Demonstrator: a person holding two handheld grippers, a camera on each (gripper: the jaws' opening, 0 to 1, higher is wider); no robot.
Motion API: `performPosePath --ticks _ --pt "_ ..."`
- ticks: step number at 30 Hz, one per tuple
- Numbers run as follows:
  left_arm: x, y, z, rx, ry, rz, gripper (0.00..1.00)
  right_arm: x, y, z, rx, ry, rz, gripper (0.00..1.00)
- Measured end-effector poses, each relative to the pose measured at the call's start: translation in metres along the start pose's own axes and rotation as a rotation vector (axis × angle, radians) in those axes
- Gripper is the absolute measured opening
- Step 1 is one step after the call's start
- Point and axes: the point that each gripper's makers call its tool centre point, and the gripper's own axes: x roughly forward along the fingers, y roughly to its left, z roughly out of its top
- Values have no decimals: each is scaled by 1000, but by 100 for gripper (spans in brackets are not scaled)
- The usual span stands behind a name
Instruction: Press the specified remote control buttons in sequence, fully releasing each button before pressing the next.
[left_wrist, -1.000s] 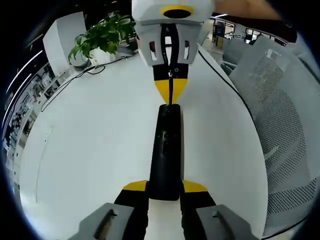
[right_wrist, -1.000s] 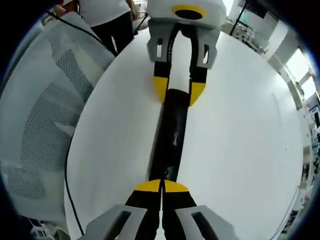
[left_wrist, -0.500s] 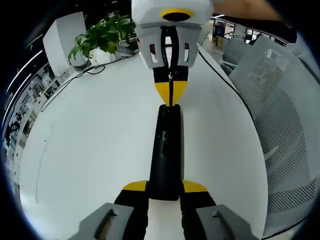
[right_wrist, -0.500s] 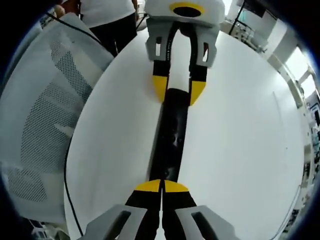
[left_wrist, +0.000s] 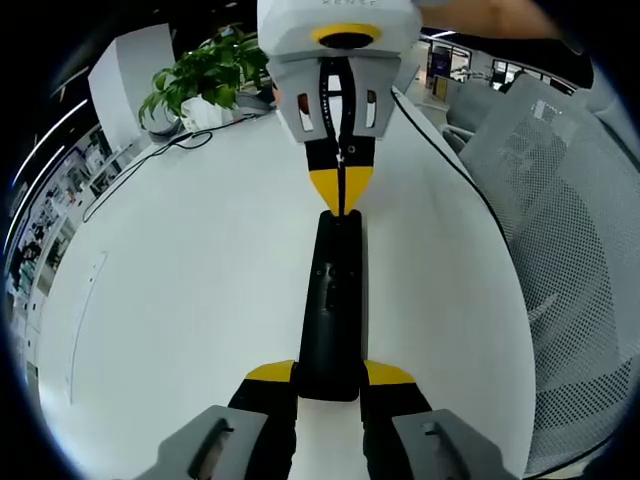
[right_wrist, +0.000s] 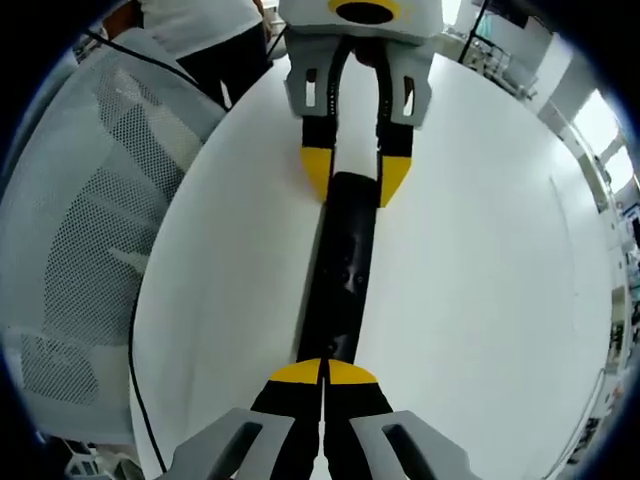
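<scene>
Left gripper (left_wrist: 330, 373): jaws closed around the near end of the black remote control (left_wrist: 335, 300), yellow tips on either side of it. Remote lies flat on the white desk (left_wrist: 180, 320), running straight ahead from these jaws.

Right gripper (right_wrist: 323, 372): jaws closed together, yellow tips touching each other and resting at the remote control's (right_wrist: 343, 270) opposite end, buttons just ahead of them. In the left gripper view it (left_wrist: 340, 190) meets the remote's far end; in the right gripper view the left gripper (right_wrist: 355, 180) straddles the far end.

Beyond: potted plant (left_wrist: 200, 80) and black cable (left_wrist: 150, 165) far left of the left jaws; mesh chair (left_wrist: 570, 240) to their right; person (right_wrist: 200, 30) standing past the desk edge.
</scene>
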Motion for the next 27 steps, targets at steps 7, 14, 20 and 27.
performPosePath --ticks 7,14,20,27 --pt "0 0 0 3 1 -1 22 0 0 -1 8 -3 1 0" --pt "0 0 -1 5 2 1 22 -1 0 -1 18 -5 -3 0" --pt "0 -1 -1 8 6 6 23 -4 1 -3 48 -40 -3 0" --pt "0 -1 -1 10 13 7 23 -10 1 -1 27 -29 -16 0"
